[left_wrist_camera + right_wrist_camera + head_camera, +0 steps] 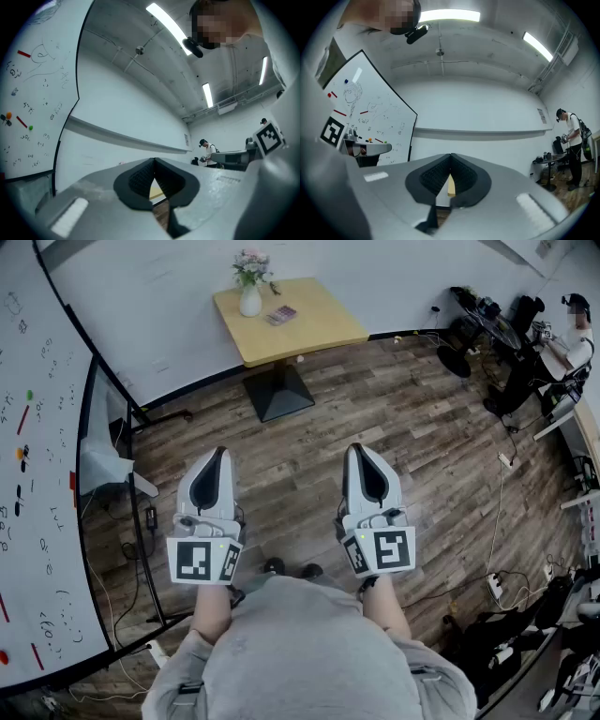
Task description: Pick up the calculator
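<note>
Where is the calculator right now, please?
In the head view, the calculator lies on the wooden table by the far wall, just right of the vase.

The person wears a light grey sweatshirt. The left gripper and right gripper have white shells, black ribbed fingers and cubes bearing black-and-white square markers.

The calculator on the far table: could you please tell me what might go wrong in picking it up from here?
1. The flower vase stands close beside the calculator on the table, so a careless reach could tip it.
2. The left tongs and the right tongs are both shut and empty, so arriving that way would probably push the calculator rather than grip it.
</note>
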Motion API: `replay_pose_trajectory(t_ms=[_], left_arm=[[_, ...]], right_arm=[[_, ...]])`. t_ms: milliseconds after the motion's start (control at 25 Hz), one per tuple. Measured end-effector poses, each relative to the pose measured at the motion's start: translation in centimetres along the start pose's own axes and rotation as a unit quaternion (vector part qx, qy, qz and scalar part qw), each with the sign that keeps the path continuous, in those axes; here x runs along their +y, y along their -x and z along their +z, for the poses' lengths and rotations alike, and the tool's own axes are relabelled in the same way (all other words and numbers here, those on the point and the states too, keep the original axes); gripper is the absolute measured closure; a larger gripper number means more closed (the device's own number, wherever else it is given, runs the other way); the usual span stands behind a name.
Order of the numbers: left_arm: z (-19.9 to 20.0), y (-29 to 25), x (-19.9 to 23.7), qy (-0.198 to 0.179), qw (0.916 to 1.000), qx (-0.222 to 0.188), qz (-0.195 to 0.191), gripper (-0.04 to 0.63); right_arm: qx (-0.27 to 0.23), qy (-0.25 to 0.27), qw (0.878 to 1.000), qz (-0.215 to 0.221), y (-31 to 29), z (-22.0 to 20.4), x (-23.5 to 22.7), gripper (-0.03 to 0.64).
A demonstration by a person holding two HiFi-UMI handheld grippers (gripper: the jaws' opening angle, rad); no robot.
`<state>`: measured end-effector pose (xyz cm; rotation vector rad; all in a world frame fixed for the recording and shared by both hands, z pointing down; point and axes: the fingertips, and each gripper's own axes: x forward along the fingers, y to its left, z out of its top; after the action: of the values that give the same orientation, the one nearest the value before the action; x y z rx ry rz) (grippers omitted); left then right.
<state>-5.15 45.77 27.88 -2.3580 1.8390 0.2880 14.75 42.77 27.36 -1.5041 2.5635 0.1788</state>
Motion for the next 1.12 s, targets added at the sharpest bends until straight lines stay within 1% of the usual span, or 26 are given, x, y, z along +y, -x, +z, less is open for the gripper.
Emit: replay_pose_trajectory(t_ms=[280, 640, 760, 840, 920, 960, 1040, 1120], left_arm=[[0.0, 0.0, 1.1, 0.004, 1.0000, -0.001, 0.001, 0.591], [-0.1, -0.6, 2.9, 0.006, 0.9999, -0.005, -0.007, 0.591], [-0.1, -0.8, 3.6, 0.011, 0.9998, -0.012, -0.014, 0.591], [-0.2, -0.8, 4.1, 0.013, 0.9996, -0.014, -0.019, 0.591], [-0.5, -0.9, 4.5, 0.013, 0.9995, -0.012, -0.027, 0.591], [-0.7, -1.0, 4.5, 0.012, 0.9994, -0.010, -0.032, 0.591], [-1.0, -1.3, 4.5, 0.013, 0.9991, -0.009, -0.040, 0.591], [-1.3, -1.9, 4.6, 0.014, 0.9989, -0.007, -0.044, 0.591]], right_arm=[[0.001, -0.002, 1.000, -0.009, -0.5, -0.1, 0.5, 0.615], [0.003, 0.002, 1.000, -0.026, -1.7, -0.7, 1.5, 0.615], [-0.016, 0.010, 0.999, -0.026, -1.9, -0.4, 1.9, 0.615], [-0.031, 0.026, 0.999, -0.023, -1.9, -0.1, 2.4, 0.614], [-0.031, 0.034, 0.998, -0.031, -1.8, -0.1, 2.5, 0.614], [-0.030, 0.024, 0.999, -0.038, -1.8, -0.2, 2.3, 0.614], [-0.028, -0.013, 0.998, -0.049, -1.8, -0.5, 1.8, 0.614], [-0.022, -0.028, 0.998, -0.055, -2.0, -0.8, 1.4, 0.614]])
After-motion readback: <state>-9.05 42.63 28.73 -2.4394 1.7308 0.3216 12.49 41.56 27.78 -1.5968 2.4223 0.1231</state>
